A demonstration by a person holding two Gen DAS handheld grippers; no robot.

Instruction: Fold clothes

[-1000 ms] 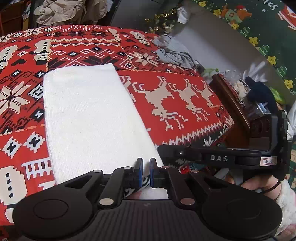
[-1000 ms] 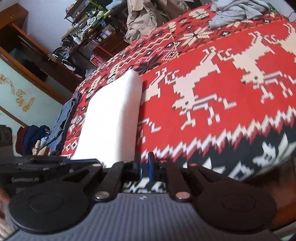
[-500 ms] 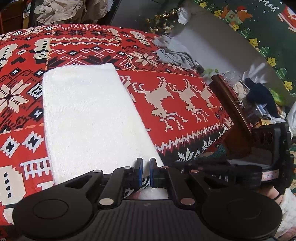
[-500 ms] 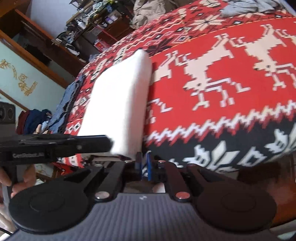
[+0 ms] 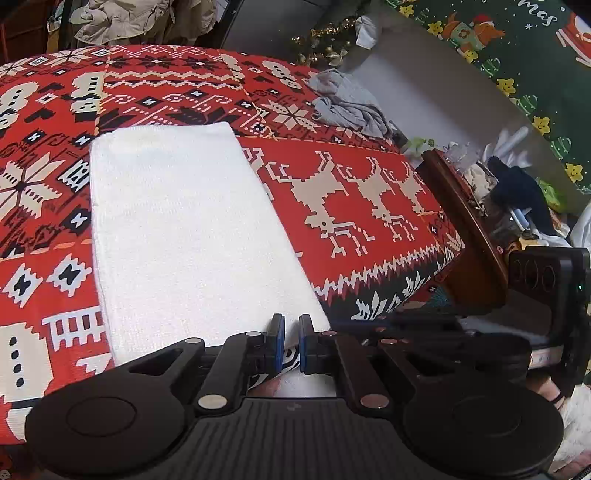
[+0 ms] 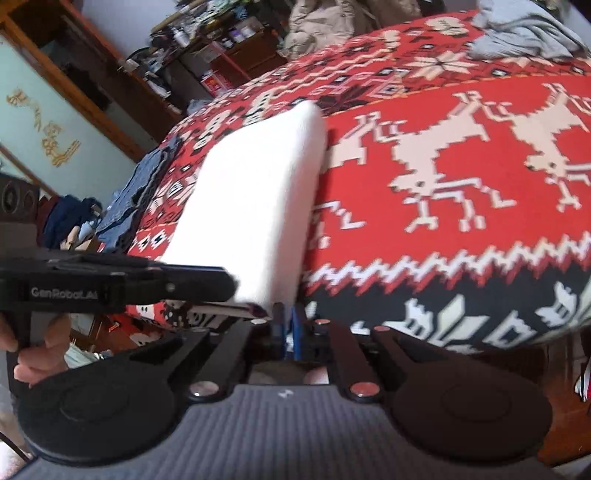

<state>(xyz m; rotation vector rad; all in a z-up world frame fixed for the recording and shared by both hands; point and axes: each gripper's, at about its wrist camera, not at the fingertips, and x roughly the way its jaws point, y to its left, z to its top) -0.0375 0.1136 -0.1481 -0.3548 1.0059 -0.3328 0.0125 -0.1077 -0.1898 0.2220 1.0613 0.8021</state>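
A white towel (image 5: 184,229), folded into a long strip, lies on a bed under a red blanket with reindeer patterns (image 5: 369,192). My left gripper (image 5: 291,332) sits at the towel's near edge, close to its right corner, with the pads shut on the cloth edge. In the right wrist view the towel (image 6: 255,192) runs away from me. My right gripper (image 6: 287,317) is shut at its near right corner, with the cloth meeting the pads. The left gripper (image 6: 221,286), held by a hand (image 6: 40,354), reaches across the near edge just to its left.
A crumpled grey garment (image 5: 347,103) lies at the far right of the bed. Folded denim (image 6: 144,199) hangs at the bed's left side. A wooden bed rail (image 5: 465,229) and cluttered items stand to the right. Beige clothes (image 5: 122,18) pile up behind the bed.
My right gripper moved in to the towel's near right corner, rolled a little and narrowed its jaws there. The left gripper and the towel stayed put.
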